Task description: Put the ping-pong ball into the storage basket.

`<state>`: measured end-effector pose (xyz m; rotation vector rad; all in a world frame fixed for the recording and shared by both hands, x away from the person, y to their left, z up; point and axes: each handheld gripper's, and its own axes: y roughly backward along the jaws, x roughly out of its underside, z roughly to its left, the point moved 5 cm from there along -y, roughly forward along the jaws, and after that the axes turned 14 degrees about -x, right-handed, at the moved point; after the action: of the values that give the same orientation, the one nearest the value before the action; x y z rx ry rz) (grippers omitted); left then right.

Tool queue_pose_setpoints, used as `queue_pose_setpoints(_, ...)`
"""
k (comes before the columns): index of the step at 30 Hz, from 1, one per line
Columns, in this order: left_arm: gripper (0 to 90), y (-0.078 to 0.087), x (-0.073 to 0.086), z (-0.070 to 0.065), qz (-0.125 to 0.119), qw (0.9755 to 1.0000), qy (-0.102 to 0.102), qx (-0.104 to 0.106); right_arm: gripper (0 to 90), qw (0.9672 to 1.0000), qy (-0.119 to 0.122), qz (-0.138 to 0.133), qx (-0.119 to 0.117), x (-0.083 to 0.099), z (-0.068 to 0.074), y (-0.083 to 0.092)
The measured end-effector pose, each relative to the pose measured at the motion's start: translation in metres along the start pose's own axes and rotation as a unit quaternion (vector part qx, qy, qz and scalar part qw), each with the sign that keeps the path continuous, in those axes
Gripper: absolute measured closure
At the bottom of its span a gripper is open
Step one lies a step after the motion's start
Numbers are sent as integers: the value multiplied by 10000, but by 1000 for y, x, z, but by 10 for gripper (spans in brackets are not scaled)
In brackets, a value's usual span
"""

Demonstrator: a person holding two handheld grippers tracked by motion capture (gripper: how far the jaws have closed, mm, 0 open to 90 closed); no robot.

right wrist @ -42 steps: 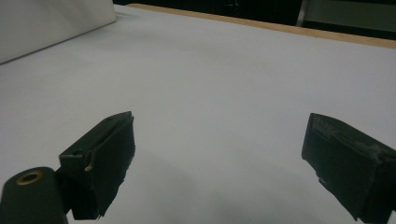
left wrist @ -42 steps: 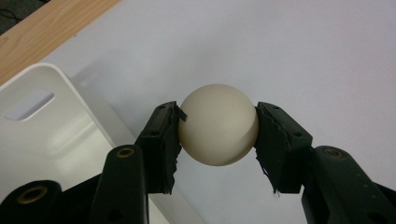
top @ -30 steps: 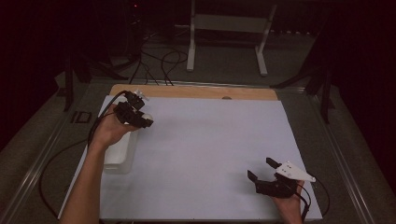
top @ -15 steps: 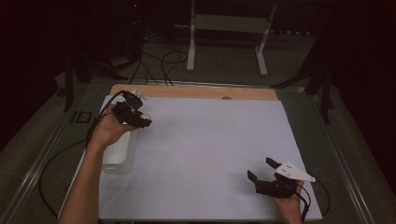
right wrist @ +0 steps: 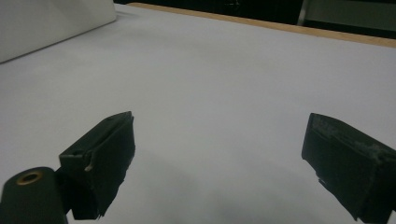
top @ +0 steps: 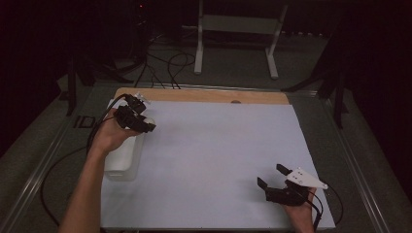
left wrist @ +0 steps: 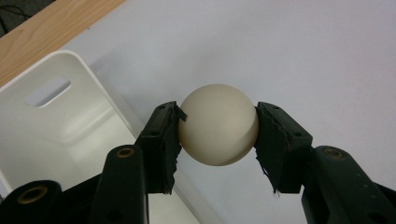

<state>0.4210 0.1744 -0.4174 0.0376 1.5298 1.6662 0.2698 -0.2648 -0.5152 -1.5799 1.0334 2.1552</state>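
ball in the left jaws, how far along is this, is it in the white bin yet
Done: the cream ball is picked up, clamped between both pads of the left gripper and off the table. In hand: it hangs beside the rim of the white bin, over the white table cover, not inside. Left: moving it over the bin, which looks empty where visible, and releasing. The right gripper rests open, holding nothing.

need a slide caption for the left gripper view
Left tool clamps a cream ball beside the rim of a white bin on the white table.
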Motion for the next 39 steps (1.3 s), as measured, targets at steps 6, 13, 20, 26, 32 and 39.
queue_pose_setpoints(6,512,1,1,2,-9,10000,39,-22,91,10000,7,3,-5,0,0,0)
queue_pose_setpoints(13,512,2,3,4,-9,10000,47,-44,91,10000,-7,8,-4,0,0,0)
queue_pose_setpoints(20,512,3,4,6,28,9999,25,-125,91,10000,6,5,4,0,0,0)
queue_pose_setpoints(26,512,4,5,7,29,9999,39,-142,91,10000,-7,0,7,0,0,0)
queue_pose_setpoints(32,512,4,7,10,46,9998,61,-179,91,10000,-9,5,12,0,0,0)
queue_pose_setpoints(39,512,6,11,14,90,9996,65,-245,91,10000,-4,3,12,0,0,0)
